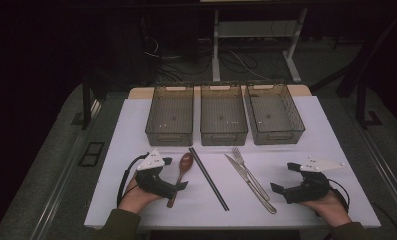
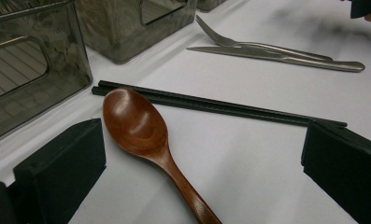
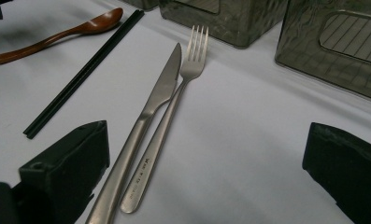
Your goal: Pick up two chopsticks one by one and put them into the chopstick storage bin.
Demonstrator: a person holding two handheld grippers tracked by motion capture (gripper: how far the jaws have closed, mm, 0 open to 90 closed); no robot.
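Hovering wide-jawed, left gripper (image 2: 202,158) straddling the wooden spoon (image 2: 141,130) near the worktop's front-left edge, right gripper (image 3: 206,172) gaping, probably over knife (image 3: 150,107) and fork (image 3: 174,107); needing lowering squarely onto the handle, avoiding the chopsticks (image 2: 211,105).

Overhead forward-down; gripper views close, low

A brown wooden spoon (image 1: 182,170) lies flat on the white table top (image 1: 136,200), bowl up and pointing toward the bins. Just beside it lie black chopsticks (image 1: 209,178), paired and touching, slanted. Farther right, a steel knife (image 1: 246,180) and a steel fork (image 1: 251,175) lie side by side, handles touching, tines and blade tip toward the bins.
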